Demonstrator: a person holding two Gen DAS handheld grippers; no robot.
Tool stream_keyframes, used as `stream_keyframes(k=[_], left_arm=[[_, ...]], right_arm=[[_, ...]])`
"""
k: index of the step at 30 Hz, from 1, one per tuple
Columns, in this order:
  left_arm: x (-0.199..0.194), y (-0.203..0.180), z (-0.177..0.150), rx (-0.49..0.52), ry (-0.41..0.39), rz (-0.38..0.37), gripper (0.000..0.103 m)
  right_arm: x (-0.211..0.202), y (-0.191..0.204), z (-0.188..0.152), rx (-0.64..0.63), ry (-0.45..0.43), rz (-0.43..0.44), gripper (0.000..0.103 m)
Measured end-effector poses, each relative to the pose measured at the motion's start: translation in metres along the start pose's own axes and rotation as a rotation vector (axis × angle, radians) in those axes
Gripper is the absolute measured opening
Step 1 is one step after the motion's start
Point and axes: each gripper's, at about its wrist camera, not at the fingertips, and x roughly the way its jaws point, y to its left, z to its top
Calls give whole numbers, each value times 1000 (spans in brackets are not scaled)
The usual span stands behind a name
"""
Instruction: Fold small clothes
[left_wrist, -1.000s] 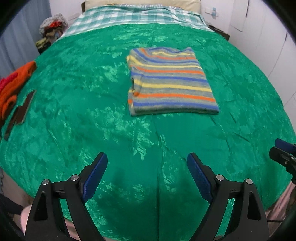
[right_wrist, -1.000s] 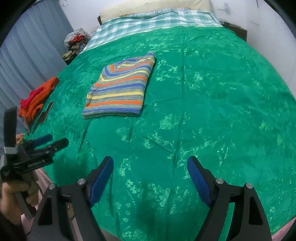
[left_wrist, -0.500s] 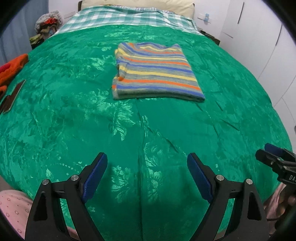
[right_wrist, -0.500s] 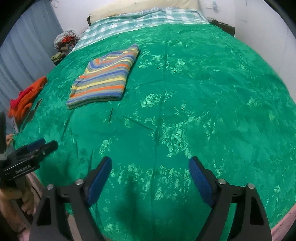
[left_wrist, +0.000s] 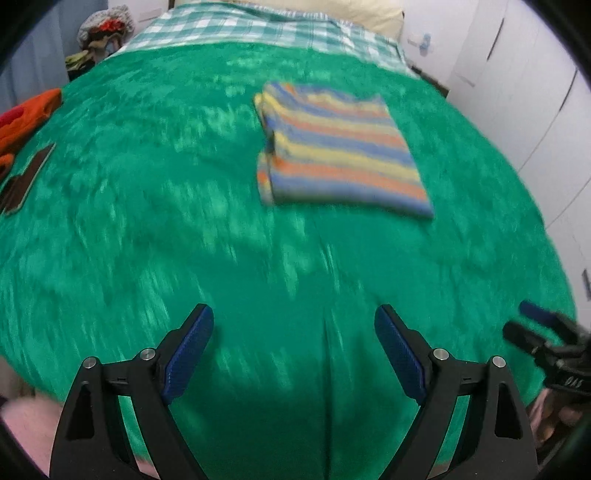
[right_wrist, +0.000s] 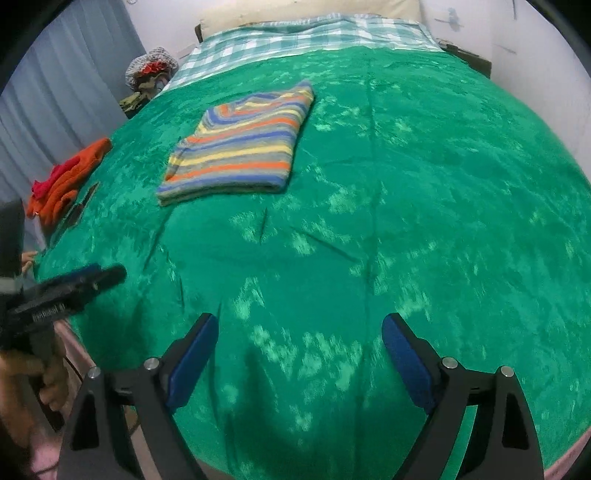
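The left gripper (left_wrist: 293, 325) fills the bottom of the left wrist view, its 2 black fingers spread wide apart with the blue pads (left_wrist: 188, 354) facing each other and nothing between them. In the right wrist view it shows again at the lower left edge (right_wrist: 94, 275), blurred, held by a bare hand (right_wrist: 40, 380) wrapped around the grip.

The right gripper (right_wrist: 299, 332) sits at the bottom of its own view, fingers likewise wide apart and holding nothing. In the left wrist view it appears at the lower right edge (left_wrist: 528, 325), blurred.
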Motion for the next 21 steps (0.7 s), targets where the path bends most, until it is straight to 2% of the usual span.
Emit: stream_keyframes(k=[4,8,9,11,14,16,17,18,19,20,21], left_arm=[[11,29,62,-59,-42,-56,91],[50,48,123,-104,-22,-113,91],[65,51,137,-110,-2,-133,91],[96,55,155,-131,52,-140,91],[131,54,166,-146,116,-145,89],[148,46,171,-140,153,-155,87],[151,41,173,-123,156,-163,79],[155,33,175,-84,156,-174,75],[159,26,177,-51,164,-175,58],[166,20,178,-28,178,-177,30],[170,18,178,-30,187,-180,22]], right_arm=[[8,-9,45,15,-45,41,89],[30,-21,111,56,-87,132,94],[45,-25,134,77,-75,189,94],[71,-30,161,113,-47,247,94],[128,-35,199,163,20,288,94],[155,-33,213,183,63,317,89],[167,-31,218,191,82,339,86],[179,-28,223,198,88,351,79],[186,-25,227,195,89,355,63],[192,-22,230,186,96,359,51],[200,-13,233,152,116,319,29]])
